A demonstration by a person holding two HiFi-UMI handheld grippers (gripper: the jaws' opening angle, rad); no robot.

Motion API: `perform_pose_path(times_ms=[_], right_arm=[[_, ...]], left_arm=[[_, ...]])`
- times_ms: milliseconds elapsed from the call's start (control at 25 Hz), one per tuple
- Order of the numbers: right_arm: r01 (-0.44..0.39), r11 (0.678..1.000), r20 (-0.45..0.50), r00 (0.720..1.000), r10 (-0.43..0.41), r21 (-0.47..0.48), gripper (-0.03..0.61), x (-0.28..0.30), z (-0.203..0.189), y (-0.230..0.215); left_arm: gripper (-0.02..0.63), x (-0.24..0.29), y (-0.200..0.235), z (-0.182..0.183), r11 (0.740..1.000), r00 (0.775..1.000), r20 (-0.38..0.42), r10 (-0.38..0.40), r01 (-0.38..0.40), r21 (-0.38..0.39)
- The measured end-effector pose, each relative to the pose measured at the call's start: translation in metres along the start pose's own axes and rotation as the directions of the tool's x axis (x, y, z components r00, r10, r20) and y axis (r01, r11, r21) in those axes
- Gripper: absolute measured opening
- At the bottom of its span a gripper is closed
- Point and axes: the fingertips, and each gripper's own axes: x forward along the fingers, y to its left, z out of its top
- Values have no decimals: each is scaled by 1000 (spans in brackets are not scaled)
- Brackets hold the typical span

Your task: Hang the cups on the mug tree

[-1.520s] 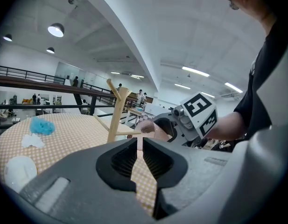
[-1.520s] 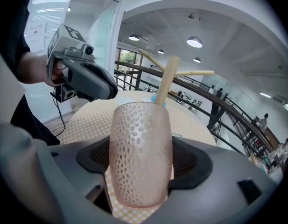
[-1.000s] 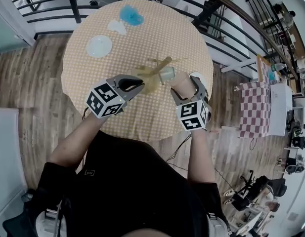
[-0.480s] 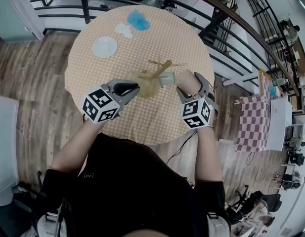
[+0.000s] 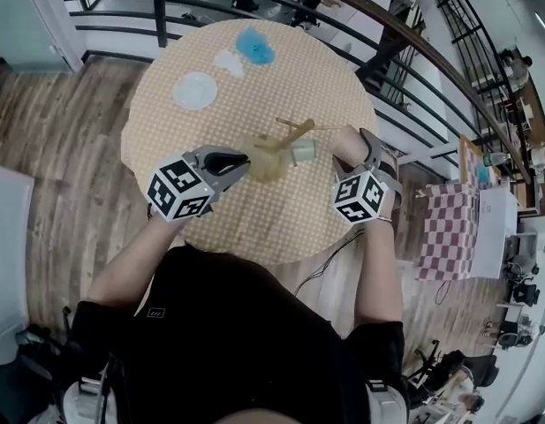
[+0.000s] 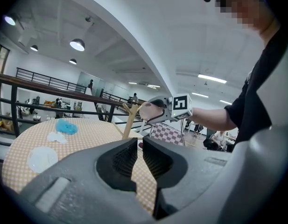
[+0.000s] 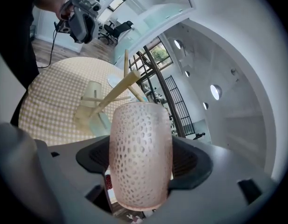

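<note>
The wooden mug tree (image 5: pixel 287 132) stands near the middle of the round checked table (image 5: pixel 254 228), with a pale green cup (image 5: pixel 302 151) hanging on it. My right gripper (image 5: pixel 350 147) is shut on a pink dimpled cup (image 7: pixel 140 125), held right of the tree and apart from its pegs (image 7: pixel 113 93). The cup fills the gap in the right gripper (image 7: pixel 140 164). My left gripper (image 5: pixel 245 159) hovers left of the tree base, shut with nothing held. In the left gripper view its jaws (image 6: pixel 139 148) meet, and the tree (image 6: pixel 129 121) and pink cup (image 6: pixel 151 111) show beyond.
A white plate (image 5: pixel 194 90), a white crumpled thing (image 5: pixel 228 60) and a blue crumpled thing (image 5: pixel 254 46) lie on the far side of the table. A black railing (image 5: pixel 378 51) runs behind it. A checked cloth (image 5: pixel 444 232) hangs at the right.
My right gripper has rolled and drawn a little right and up from the tree, still holding the pink cup. The left gripper has shifted only slightly.
</note>
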Motion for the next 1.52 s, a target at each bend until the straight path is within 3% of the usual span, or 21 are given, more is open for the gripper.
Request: perform_pose_path(times_ms=[200,360,640,1040,1320,1520], right_arm=[[-9,988,27,1000,13,-157,373,14,6,5],[-7,956,78,996,31,-292,373,24,12,8],[22,857,160,985,71,-516,373,34,29,12],[50,733,199,973,118,-679,373,44,43,28],[69,728,247,959,140,-682,373,39,50,28],[98,792,321,938,128,-603,397,31,52,20]], left_arm=[[21,7,-4,-2,999,999,-31,27,-27,27],[21,12,-10,-4,994,994,9,105,-105,-30],[20,15,-26,-20,975,980,18,197,-194,-106],[20,9,-38,-22,949,955,31,296,-290,-127],[21,11,-44,-24,936,943,31,330,-323,-142],[20,15,-48,-25,935,943,25,332,-325,-144]])
